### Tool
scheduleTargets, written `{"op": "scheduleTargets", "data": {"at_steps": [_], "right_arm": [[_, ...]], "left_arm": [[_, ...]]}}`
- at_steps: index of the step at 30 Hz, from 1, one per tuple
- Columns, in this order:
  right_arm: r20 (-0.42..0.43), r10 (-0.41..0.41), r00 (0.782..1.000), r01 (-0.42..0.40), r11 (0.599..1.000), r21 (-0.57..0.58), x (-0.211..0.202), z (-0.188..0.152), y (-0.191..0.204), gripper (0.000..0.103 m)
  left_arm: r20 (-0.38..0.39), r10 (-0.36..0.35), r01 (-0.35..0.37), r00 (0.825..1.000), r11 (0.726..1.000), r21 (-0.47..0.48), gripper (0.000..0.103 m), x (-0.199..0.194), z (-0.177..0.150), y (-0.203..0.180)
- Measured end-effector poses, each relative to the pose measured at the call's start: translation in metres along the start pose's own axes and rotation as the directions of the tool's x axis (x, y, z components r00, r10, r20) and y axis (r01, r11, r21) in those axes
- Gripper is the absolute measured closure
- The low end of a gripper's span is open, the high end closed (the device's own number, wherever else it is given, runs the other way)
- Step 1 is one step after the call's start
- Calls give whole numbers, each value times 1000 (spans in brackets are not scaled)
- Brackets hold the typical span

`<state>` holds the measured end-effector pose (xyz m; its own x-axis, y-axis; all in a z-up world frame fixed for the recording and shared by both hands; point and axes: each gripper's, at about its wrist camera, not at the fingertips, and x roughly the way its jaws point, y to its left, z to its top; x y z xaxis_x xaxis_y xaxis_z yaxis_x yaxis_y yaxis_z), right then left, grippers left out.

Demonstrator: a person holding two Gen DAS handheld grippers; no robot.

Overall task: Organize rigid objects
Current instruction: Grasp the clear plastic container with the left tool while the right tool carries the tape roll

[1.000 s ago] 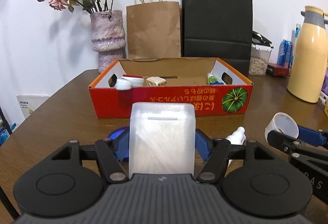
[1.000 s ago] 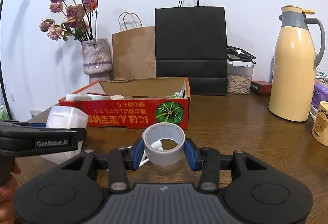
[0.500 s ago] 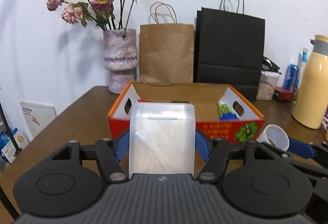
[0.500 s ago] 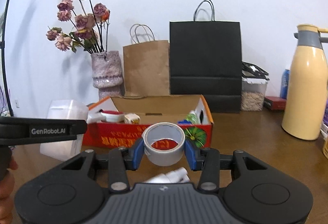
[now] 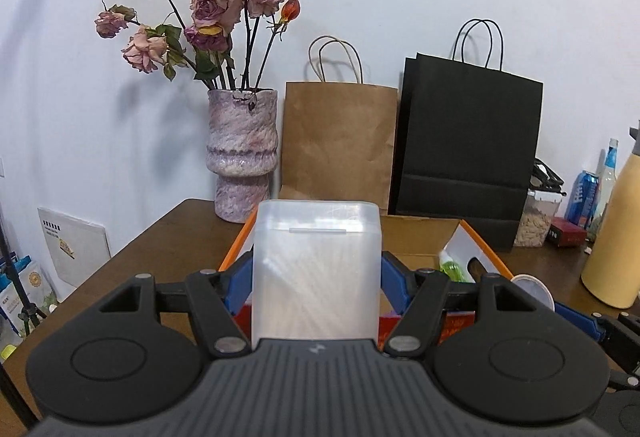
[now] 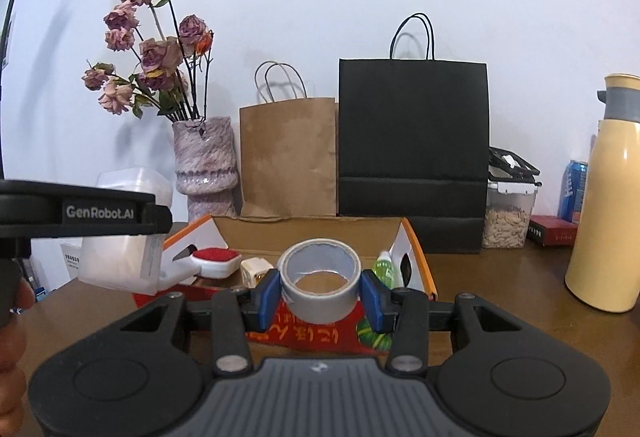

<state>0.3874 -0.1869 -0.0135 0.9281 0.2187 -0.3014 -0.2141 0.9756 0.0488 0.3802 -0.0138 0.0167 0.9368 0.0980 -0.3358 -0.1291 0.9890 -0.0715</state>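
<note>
1. My left hand-held gripper (image 5: pixel 316 277) clamps the frosted plastic box (image 5: pixel 316 269), carried upright above the carton's near wall.
2. Right hand-held gripper (image 6: pixel 319 291) pinches the tape roll (image 6: pixel 319 287) by its sides, clear of the counter (image 6: pixel 500 285).
3. Both face the red carton (image 6: pixel 416 249), prob. for drop-in.

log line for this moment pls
left gripper: shut on clear plastic box | right gripper: shut on tape roll | both near cardboard tray
</note>
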Motion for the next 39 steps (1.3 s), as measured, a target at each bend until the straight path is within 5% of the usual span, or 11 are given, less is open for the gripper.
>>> {"op": "scheduleTargets", "data": {"at_steps": [39], "right_arm": [[-61,23,998,-23,1000,-2,133,30,-20,61]], "left_arm": [[-66,50,-49,997,999,19,36,133,26,-25]]}}
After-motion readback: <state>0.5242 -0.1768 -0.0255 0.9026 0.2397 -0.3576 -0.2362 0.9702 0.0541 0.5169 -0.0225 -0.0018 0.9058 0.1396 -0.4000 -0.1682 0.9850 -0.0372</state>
